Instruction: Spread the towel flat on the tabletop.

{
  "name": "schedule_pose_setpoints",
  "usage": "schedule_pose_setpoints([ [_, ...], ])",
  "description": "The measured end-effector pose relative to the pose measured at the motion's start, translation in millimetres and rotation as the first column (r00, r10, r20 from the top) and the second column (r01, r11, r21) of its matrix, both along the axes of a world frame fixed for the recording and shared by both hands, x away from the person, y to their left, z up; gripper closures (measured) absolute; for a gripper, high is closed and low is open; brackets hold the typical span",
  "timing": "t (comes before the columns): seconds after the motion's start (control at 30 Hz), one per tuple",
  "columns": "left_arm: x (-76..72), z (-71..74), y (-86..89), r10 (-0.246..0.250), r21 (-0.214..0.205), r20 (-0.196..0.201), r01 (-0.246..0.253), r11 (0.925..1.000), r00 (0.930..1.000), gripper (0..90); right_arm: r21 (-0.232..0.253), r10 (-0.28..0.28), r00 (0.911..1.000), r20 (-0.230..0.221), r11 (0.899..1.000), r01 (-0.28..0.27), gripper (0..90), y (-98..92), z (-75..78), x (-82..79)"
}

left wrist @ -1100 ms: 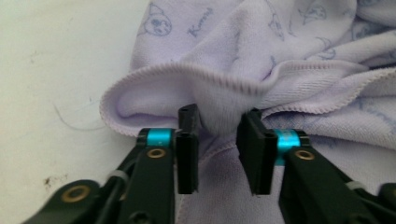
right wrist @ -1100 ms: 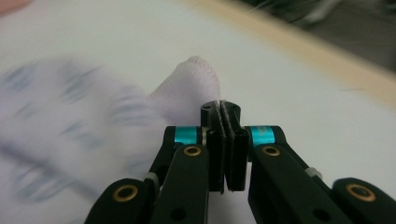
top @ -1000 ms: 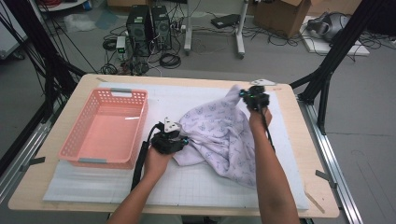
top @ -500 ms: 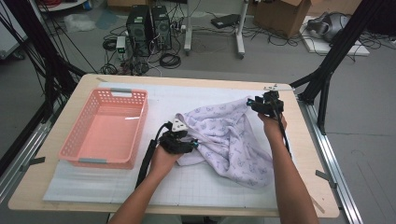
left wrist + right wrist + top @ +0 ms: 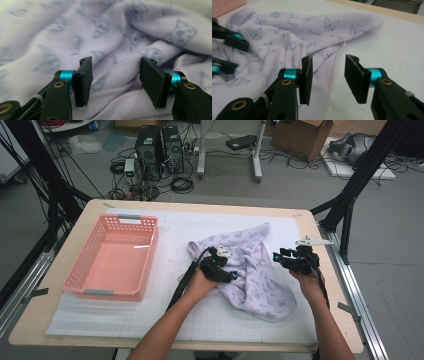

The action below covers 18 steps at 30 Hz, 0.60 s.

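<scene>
A: While both claws hang apart over the cloth, what's the step, and how to do it right?

B: Looks like re-gripping to spread or fold the lilac cloth (image 5: 250,270). It lies rumpled on the white mat, right half of the counter (image 5: 90,212), nearer the right edge than the pink basket (image 5: 114,257) on the left side. Left claw (image 5: 115,80) sits over the cloth's mid folds, pads apart, fabric behind them but nothing pinched. Right claw (image 5: 328,78) is by the cloth's right hem, also parted, holding nothing; its pads have just been opening, same w/ the left.

A: So the tips?

B: Imo take one layer only. Right claw should close on the piped hem (image 5: 332,82) seen between its pads, not the mat under it. Left should pick an edge or corner rather than a mid-fold bunch, else the cloth lifts as a lump. Then pull the two apart level to flatten.

A: Any labels or writing?

B: Cat-face print w/ small script words on the fabric; too blurred to read. No brand tag seen.
</scene>
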<state>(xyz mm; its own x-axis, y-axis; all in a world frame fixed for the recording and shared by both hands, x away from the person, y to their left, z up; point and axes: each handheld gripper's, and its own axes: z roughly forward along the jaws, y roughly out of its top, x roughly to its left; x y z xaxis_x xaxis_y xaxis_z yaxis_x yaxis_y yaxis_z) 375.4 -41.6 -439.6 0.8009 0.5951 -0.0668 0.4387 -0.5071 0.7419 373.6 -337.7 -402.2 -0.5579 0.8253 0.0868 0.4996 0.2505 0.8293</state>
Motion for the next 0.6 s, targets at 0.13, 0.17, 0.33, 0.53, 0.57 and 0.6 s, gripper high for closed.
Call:
schedule_pose_setpoints([
  [0.13, -2.7, -1.6, -10.2, -0.039, 0.041, 0.049, 0.037, 0.9985, 0.9980, 56.1, -0.011, 0.016, 0.9999, -0.003, 1.000, -0.016, 57.4, -1.0, -3.0, -8.7],
  [0.17, -2.7, -0.6, -10.1, -0.047, 0.043, 0.056, 0.044, 0.9981, 0.9973, 69.9, -0.006, 0.014, 0.9999, -0.003, 1.000, -0.014, 57.4, -1.2, -4.0, -9.8],
  [0.33, 6.7, 17.3, 9.4, 0.082, -0.088, 0.130, -0.071, 0.9937, 0.9881, 80.1, 0.005, -0.008, 0.9999, -0.013, 1.000, 0.008, 57.4, -4.0, -9.7, -11.0],
  [0.53, 30.0, 35.9, 54.3, 0.335, -0.171, 0.185, -0.306, 0.9366, 0.9237, 78.5, 0.006, -0.007, 0.9997, -0.024, 1.000, 0.007, 55.2, 0.5, -16.2, -11.1],
  [0.57, 32.7, 36.1, 61.1, 0.365, -0.165, 0.195, -0.337, 0.9270, 0.9102, 78.4, 0.000, -0.002, 0.9996, -0.027, 1.000, 0.002, 55.1, 2.2, -17.7, -11.1],
  [0.6, 36.4, 34.0, 67.7, 0.403, -0.150, 0.196, -0.379, 0.9132, 0.8939, 78.4, -0.001, 0.000, 0.9993, -0.036, 1.000, 0.000, 54.5, 5.1, -19.8, -11.1],
])
